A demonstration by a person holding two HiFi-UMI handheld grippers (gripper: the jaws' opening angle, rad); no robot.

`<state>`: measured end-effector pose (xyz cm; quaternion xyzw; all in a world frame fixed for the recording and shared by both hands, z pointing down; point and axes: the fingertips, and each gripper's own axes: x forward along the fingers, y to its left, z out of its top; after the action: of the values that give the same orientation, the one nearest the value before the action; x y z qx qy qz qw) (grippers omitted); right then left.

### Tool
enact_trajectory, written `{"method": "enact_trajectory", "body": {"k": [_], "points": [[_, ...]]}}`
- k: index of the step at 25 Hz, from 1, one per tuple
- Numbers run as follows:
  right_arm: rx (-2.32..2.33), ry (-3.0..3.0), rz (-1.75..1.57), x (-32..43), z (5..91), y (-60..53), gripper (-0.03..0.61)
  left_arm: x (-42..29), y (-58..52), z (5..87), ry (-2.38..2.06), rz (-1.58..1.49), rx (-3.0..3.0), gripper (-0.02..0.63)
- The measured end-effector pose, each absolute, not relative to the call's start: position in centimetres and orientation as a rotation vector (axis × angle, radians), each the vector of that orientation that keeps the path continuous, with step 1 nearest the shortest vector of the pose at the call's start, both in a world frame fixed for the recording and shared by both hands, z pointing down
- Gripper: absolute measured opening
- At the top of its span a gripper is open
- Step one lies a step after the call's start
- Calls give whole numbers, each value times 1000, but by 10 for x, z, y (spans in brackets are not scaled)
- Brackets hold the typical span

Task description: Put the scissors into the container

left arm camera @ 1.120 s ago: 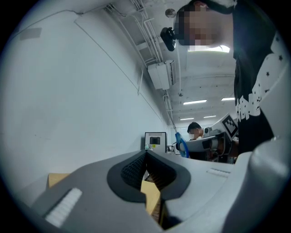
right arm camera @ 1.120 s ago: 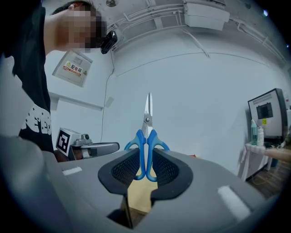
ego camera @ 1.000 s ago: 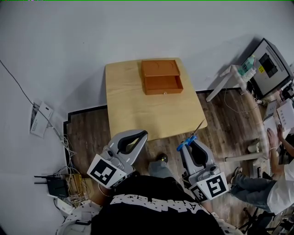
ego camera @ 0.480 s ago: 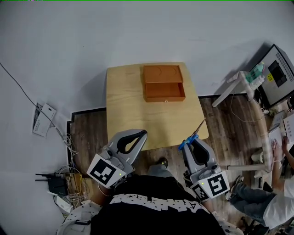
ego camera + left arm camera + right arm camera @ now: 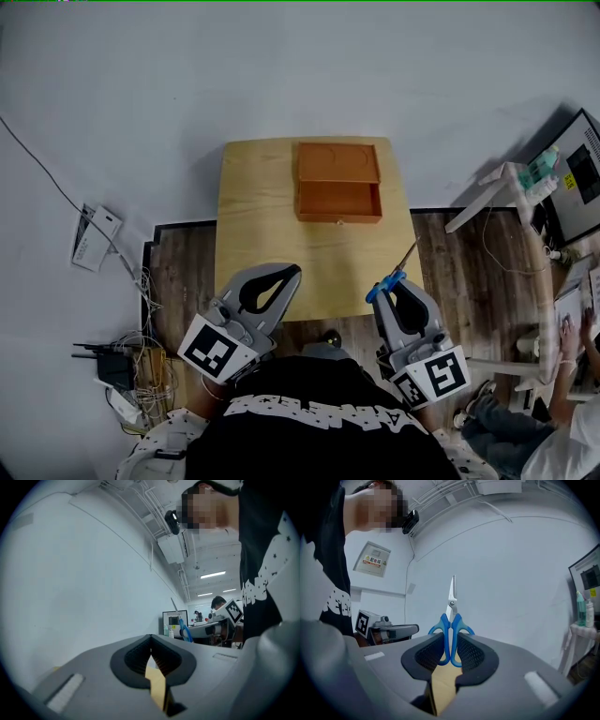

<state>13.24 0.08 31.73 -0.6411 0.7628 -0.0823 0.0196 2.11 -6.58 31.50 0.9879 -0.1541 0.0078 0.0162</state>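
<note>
R gripper [image 5: 391, 285] clamps the scissors [image 5: 402, 263] by their blue handles over the table [image 5: 253, 234] edge, L gripper [image 5: 273, 281] pinched together, empty; orange container [image 5: 338, 181] sits well apart, so they cd pivot or slip en route.

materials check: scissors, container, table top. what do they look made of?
scissors: bright, bare blades, likely steel; glossy blue handle loops, probably plastic.
container: even orange-brown, matte, sharp-edged box; looks like wood or wood-look board, and no grain is visible from the head view.
table: pale tan, matte top with rounded corners; light wood or laminate, can't tell which.
</note>
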Motion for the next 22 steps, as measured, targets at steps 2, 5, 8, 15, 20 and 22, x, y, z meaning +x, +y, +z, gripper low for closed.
{"method": "enact_trajectory", "body": {"k": [2, 5, 8, 15, 20, 22], "points": [[-1973, 2383, -260, 137, 319, -3, 101, 26, -68, 316, -500, 22, 3067, 2], [-1948, 2406, -264, 145, 320, -8, 101, 32, -71, 316, -534, 26, 3061, 2], [-1927, 2428, -266, 148, 321, -13, 101, 32, -75, 317, -572, 28, 3052, 2], [-1844, 2482, -282, 185, 328, -12, 101, 70, -70, 315, -661, 34, 3063, 2], [-1796, 2512, -301, 191, 335, -12, 101, 77, -58, 318, -686, 70, 3085, 2], [-1779, 2510, -312, 192, 336, -12, 101, 76, -57, 319, -701, 87, 3080, 2]]}}
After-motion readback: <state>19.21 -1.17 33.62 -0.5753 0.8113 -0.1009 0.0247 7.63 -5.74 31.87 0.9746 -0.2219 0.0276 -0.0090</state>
